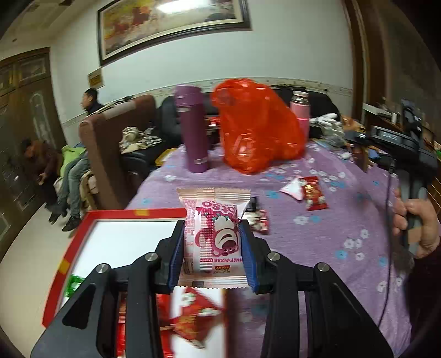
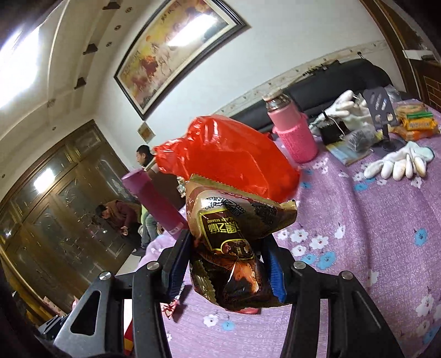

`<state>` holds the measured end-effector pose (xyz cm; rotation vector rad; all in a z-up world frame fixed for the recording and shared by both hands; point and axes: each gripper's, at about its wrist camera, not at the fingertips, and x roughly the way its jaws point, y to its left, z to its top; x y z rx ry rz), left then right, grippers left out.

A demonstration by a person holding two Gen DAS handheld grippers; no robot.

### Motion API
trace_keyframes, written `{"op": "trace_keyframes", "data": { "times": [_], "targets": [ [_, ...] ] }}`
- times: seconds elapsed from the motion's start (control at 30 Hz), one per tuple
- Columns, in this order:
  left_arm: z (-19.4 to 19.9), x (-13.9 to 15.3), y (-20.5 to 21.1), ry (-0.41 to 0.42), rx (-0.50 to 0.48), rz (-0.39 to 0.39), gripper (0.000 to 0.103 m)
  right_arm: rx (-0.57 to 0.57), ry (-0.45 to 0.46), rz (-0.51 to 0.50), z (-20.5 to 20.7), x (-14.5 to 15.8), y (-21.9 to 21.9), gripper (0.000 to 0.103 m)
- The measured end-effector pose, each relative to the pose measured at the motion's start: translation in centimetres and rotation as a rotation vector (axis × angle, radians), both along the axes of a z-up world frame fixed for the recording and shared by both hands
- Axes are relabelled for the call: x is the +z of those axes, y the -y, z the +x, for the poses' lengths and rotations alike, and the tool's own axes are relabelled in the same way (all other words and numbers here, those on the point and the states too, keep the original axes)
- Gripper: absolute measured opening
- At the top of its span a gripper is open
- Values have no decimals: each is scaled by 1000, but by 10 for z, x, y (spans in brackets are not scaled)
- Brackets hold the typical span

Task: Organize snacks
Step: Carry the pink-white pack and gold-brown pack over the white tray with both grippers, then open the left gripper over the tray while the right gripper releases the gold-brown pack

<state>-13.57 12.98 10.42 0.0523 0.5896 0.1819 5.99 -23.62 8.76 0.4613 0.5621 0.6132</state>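
While both hands carry snacks, left claw (image 1: 213,247) pinches pink Lotso packet (image 1: 213,234) above red box (image 1: 82,236) at tabletop's near left edge, likely for dropping in; right claw (image 2: 227,264) pinches brown sesame packet (image 2: 231,247). Farther: loose red packet (image 1: 314,192), red plastic bag (image 1: 259,126) by far edge. Box contents blurred, cut off.

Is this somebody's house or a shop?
Probably a home living room: a big framed painting on the wall, a black sofa behind, and a table with a flowery purple cloth.
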Motion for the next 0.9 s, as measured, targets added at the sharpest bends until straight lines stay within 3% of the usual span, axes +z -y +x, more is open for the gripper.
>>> {"op": "trace_keyframes", "data": {
  "times": [0.3,0.63,0.8,0.9],
  "targets": [
    [-23,5,-56,29,101,2,35,123,-40,57,-20,8,-34,51],
    [-40,7,-104,59,193,-24,35,358,2,146,-61,43,-158,51],
    [-41,8,-114,65,229,-6,35,470,2,177,-75,29,-209,51],
    [-36,5,-117,55,247,19,35,537,-9,137,-78,7,-227,51]
  ]
}}
